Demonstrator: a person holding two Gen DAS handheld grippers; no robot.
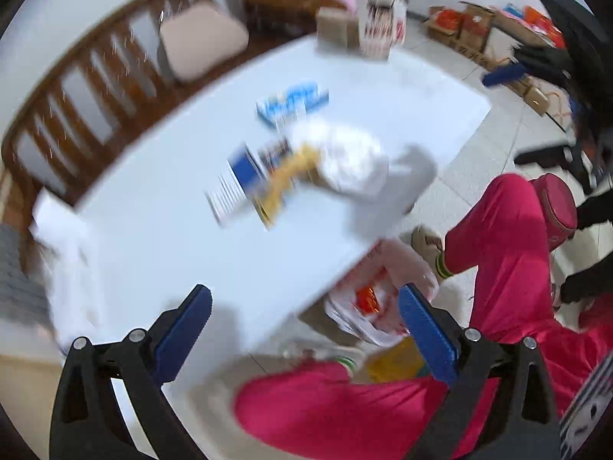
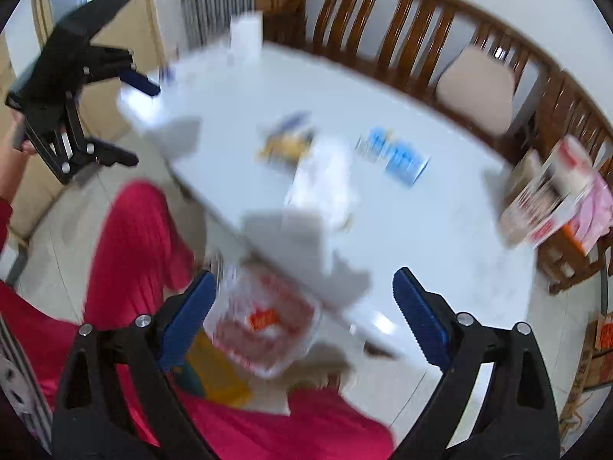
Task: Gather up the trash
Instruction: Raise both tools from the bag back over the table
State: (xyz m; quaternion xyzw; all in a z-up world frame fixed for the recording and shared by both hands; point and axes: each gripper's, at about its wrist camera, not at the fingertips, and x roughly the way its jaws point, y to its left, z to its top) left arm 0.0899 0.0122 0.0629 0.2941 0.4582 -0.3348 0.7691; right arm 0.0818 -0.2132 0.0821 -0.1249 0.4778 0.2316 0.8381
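Smooth white table [image 1: 161,230], slatted glossy wood bench [image 2: 413,19], crinkly plastic bag [image 2: 264,322], matt cloth cushion [image 1: 203,40].

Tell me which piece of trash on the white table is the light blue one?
The light blue packet, lying alone nearer the wooden bench. The other pieces sit bunched together: a white crumpled bag and a yellow wrapper.

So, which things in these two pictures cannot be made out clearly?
- Print on the blue box, left wrist view: motion blur.
- Pile mid-table: blur merges white wrapping with packets.
- Bag below the table edge, right wrist view: contents blurred, partly behind the edge.
- Whether any trash lies past the far table edge: cut off.
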